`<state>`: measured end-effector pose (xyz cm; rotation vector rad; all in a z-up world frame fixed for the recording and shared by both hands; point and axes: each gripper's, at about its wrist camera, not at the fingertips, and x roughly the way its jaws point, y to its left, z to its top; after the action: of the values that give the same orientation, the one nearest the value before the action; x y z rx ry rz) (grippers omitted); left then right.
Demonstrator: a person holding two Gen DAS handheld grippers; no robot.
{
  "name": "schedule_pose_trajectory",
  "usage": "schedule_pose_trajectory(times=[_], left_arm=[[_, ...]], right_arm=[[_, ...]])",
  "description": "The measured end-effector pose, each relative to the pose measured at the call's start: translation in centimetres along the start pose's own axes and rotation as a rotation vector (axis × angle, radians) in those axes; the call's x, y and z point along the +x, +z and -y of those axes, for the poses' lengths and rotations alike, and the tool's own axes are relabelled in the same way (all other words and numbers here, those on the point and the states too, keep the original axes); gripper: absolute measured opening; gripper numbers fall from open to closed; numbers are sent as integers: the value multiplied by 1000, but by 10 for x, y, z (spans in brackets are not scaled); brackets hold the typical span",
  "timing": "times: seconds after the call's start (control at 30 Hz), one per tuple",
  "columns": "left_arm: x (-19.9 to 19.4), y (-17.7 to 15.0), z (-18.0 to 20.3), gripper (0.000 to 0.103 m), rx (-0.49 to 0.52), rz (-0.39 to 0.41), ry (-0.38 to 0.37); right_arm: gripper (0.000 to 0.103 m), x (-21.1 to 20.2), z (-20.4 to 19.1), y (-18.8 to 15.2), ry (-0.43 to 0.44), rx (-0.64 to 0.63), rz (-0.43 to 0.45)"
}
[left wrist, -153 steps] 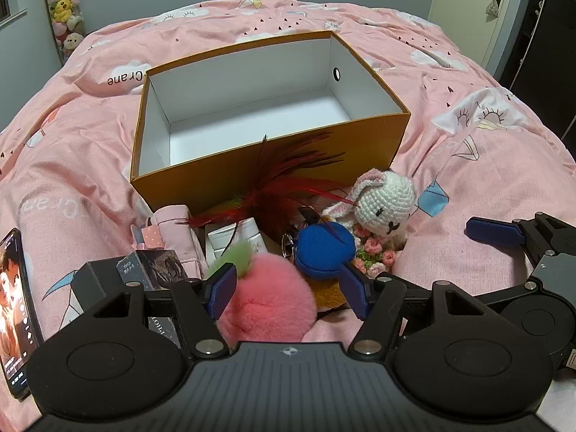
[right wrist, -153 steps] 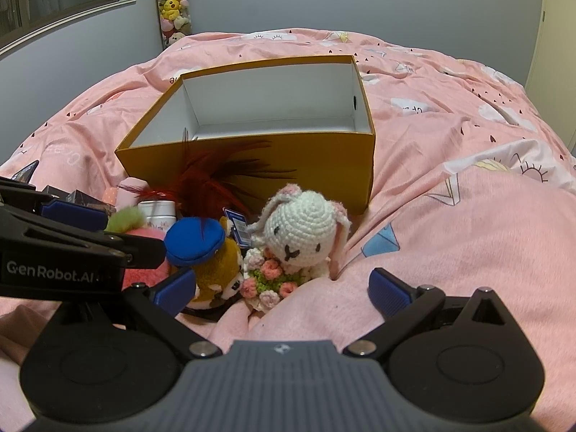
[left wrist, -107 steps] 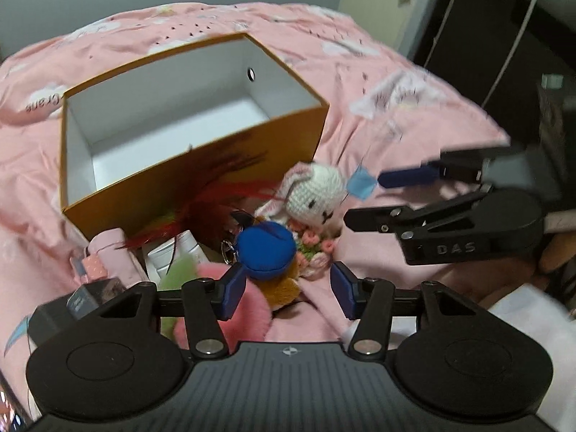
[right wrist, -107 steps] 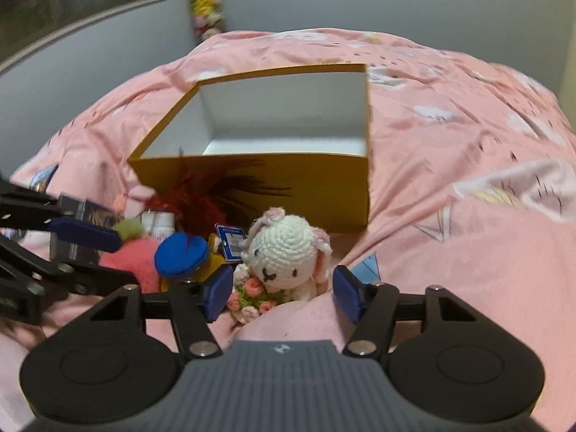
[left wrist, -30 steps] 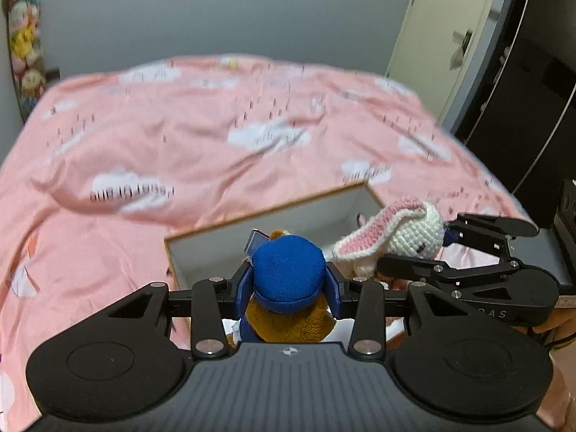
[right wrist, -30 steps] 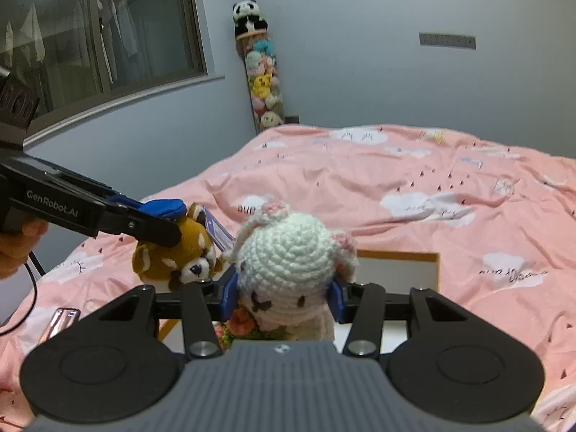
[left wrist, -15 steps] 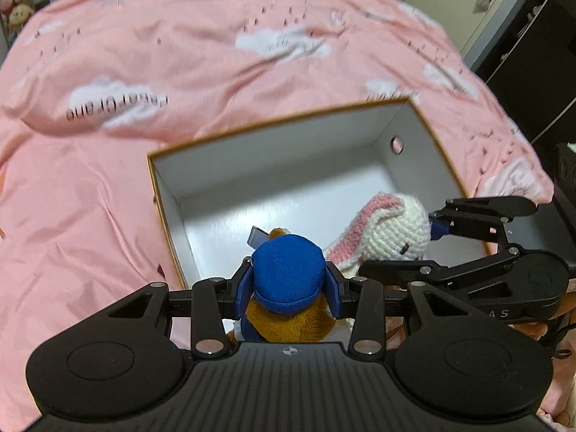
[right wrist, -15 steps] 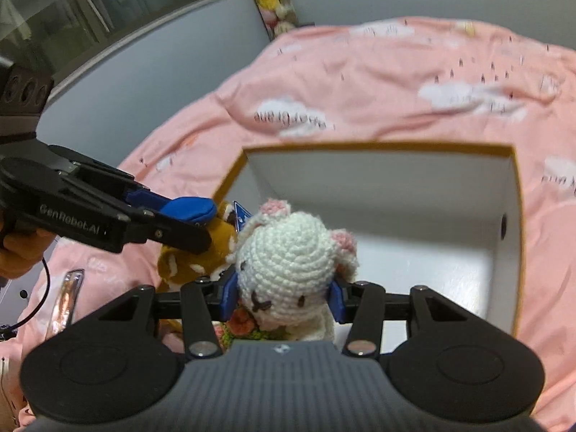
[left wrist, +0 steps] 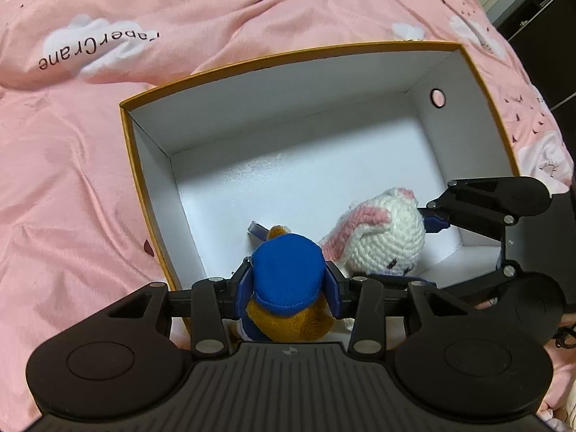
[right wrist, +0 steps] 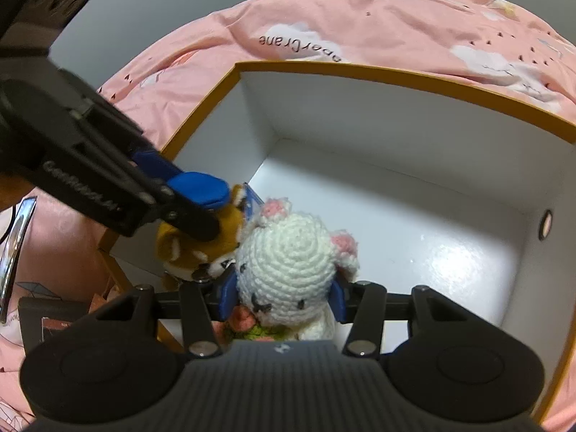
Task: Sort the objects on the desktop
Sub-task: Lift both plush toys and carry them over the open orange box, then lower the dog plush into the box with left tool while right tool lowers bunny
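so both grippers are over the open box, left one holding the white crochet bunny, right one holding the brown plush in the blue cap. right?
Swapped. In the left wrist view the left gripper clamps the brown plush in the blue cap; in the right wrist view the right gripper clamps the white crochet bunny. Both are over the open box.

pink cloud-print bedspread (left wrist: 90, 165) fills the room; grey wall (right wrist: 136, 10), perhaps dark cabinet (left wrist: 547, 50).

Two matte black handheld tongs, left tongs (left wrist: 288, 289) and right tongs (right wrist: 284, 297), each with blue fingertip pads, silver pivot screws, round side housings and a ribbed grey body behind.
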<state>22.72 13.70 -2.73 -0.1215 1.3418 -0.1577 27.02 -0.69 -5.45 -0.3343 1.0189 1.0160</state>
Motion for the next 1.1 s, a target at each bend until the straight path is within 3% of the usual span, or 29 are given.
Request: schedule_pose_trajectory(times=[0.5,0.67,0.77,0.9,1.1], left_arm=[[30,28,-1,51,-3,-86,7],[45,35,6,50,16,-137,83],[49,39,7,50,-10,-150,91],[50,42,12,53,-14,-132,137],[34,37,6,58,-2,-58,125]], right_arm=[[58,20,4,14,-33,10,-45],[60,19,5,15,-34,4,-71],[61,19,7,14,-23,3,-79],[64,19,8,13,-17,6,-86],[64,21,9,15,-2,14,-86]])
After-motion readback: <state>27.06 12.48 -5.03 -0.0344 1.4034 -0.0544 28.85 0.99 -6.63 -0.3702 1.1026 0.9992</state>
